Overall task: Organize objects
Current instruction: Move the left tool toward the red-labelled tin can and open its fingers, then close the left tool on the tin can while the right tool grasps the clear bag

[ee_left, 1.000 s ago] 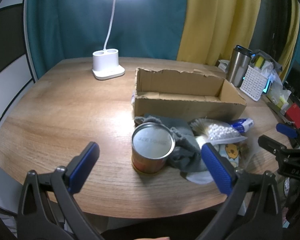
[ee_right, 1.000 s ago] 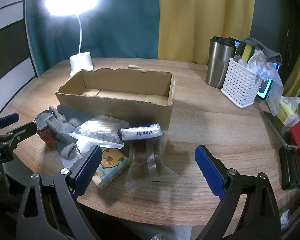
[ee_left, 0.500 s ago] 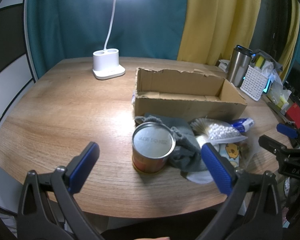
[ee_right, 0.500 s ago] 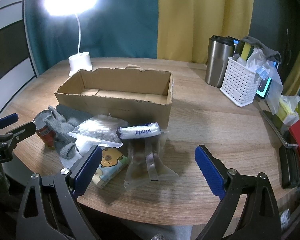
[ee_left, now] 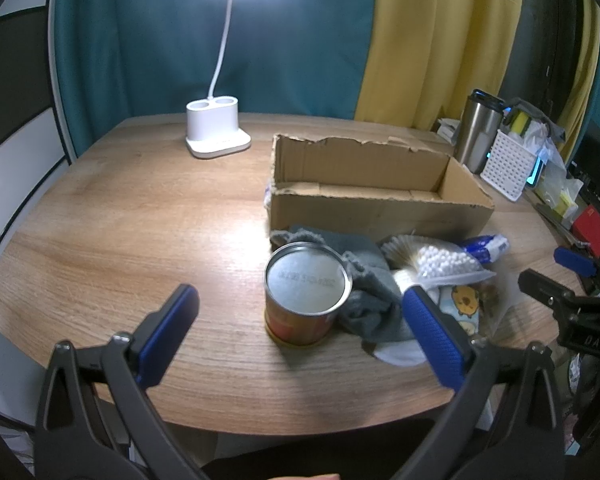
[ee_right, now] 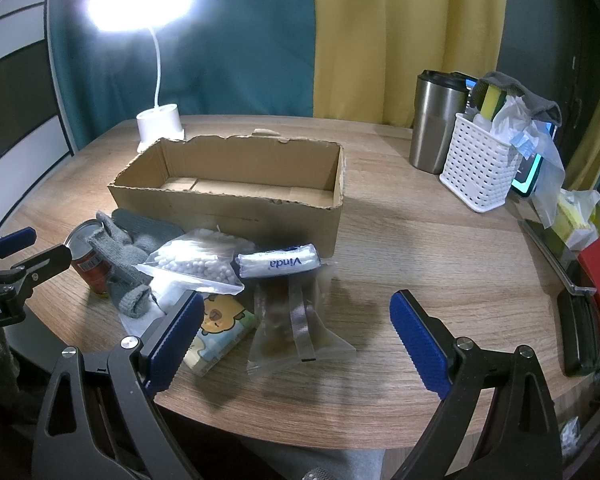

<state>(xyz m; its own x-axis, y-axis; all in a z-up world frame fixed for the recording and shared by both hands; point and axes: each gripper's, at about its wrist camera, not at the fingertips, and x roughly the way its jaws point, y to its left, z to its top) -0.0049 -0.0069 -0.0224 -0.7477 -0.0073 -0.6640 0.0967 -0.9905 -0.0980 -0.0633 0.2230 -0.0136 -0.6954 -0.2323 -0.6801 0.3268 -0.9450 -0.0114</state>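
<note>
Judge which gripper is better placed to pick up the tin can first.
Left. The left gripper is open with the tin can straight ahead between its fingers; the right gripper faces the clear packet.

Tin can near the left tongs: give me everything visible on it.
The short round metal tin can stands upright on the round wooden table, its plain silver lid stamped with faint, unreadable print. Its label is red and orange, with a barcode in the right wrist view. A grey knitted sock drapes against its right side. It sits ahead of the open left tongs, untouched.

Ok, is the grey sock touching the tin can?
Touching. In the right wrist view the grey sock drapes against the tin can; the left wrist view shows its cuff pressed to the can's rim.
</note>
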